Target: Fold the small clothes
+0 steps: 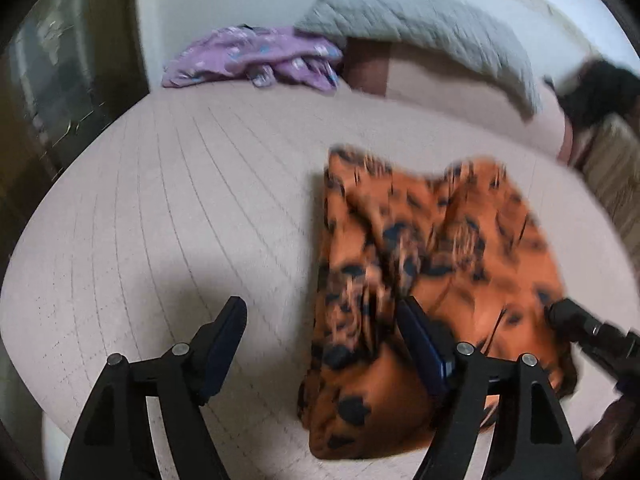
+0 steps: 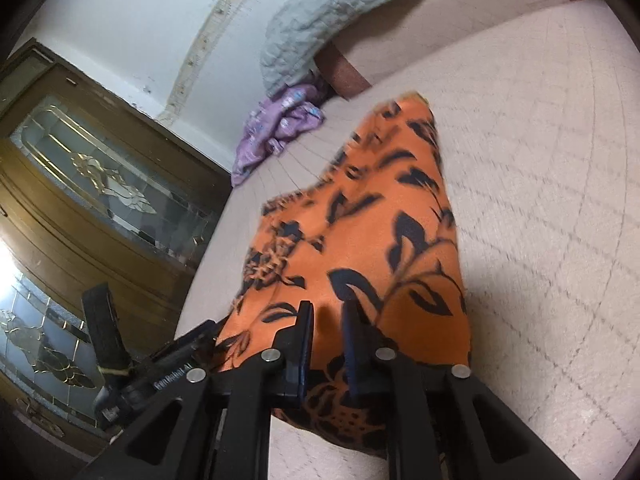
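An orange garment (image 1: 440, 240) with a black floral print lies rumpled and partly doubled over on the pale quilted bed (image 1: 180, 200). My left gripper (image 1: 320, 316) stands open above the cloth's near left edge. Its right finger hangs over the fabric, its left finger over bare bed, and neither pad presses on anything. In the right wrist view the same garment (image 2: 360, 220) stretches away from my right gripper (image 2: 328, 316). That gripper's jaws stand almost together on a fold at the near edge. It shows as a dark tip (image 1: 568, 318) at the cloth's right side.
A crumpled purple garment (image 1: 256, 56) lies at the far end of the bed beside a grey quilted pillow (image 1: 420, 24). A brown cabinet with leaded glass doors (image 2: 100, 184) stands along the bed's left side. Something dark (image 1: 600, 92) sits at the far right.
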